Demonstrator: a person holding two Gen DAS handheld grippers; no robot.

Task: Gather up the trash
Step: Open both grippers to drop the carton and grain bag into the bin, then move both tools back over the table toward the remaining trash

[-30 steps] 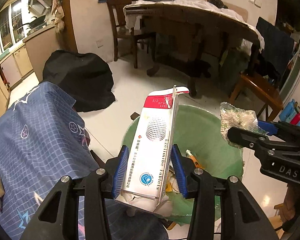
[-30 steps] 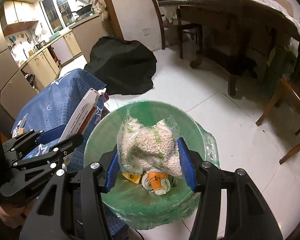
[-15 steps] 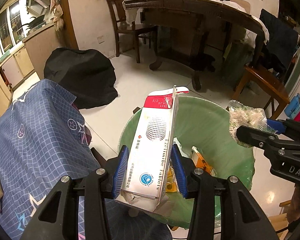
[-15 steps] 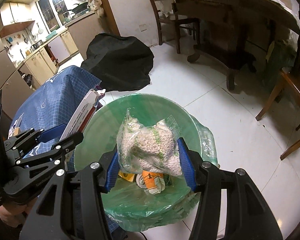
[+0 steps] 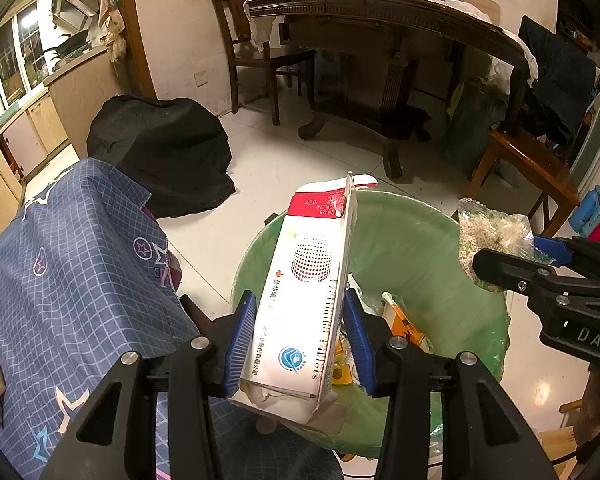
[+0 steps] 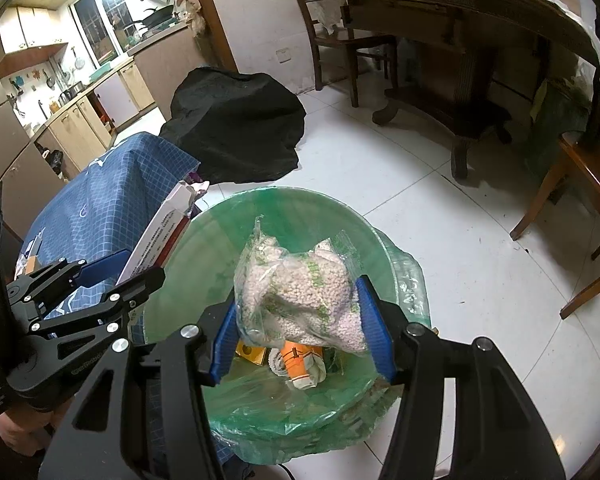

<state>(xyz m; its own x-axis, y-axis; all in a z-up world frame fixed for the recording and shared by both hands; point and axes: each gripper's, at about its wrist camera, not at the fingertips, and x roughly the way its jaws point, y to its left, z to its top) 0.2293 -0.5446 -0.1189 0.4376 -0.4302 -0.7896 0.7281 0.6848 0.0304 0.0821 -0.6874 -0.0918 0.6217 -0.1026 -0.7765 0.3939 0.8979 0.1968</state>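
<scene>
Two grippers hang over the green-lined bin, each w/ trash pinched between its blue pads; left gripper clamps a flattened white-and-red tablet box by its lower part, box standing nearly upright, top end tipped toward the bin's far rim, bottom flap crumpled below the pads; box sits above the bin's near-left edge, w/ the blue grid-pattern cloth just left of the bin. Right gripper squeezes a clear plastic bag of small pale pellets from both sides, bag bulging up above the pads; it's held over the middle of the bin. Both sets of jaws have just eased a little wider, though the pads touch box and bag alike. Inside the bin, under the bag: an orange-and-white wrapper and a yellow carton. Beyond the bin: black heap on the white floor; dark wood table farther back, w/ chairs either side.
</scene>
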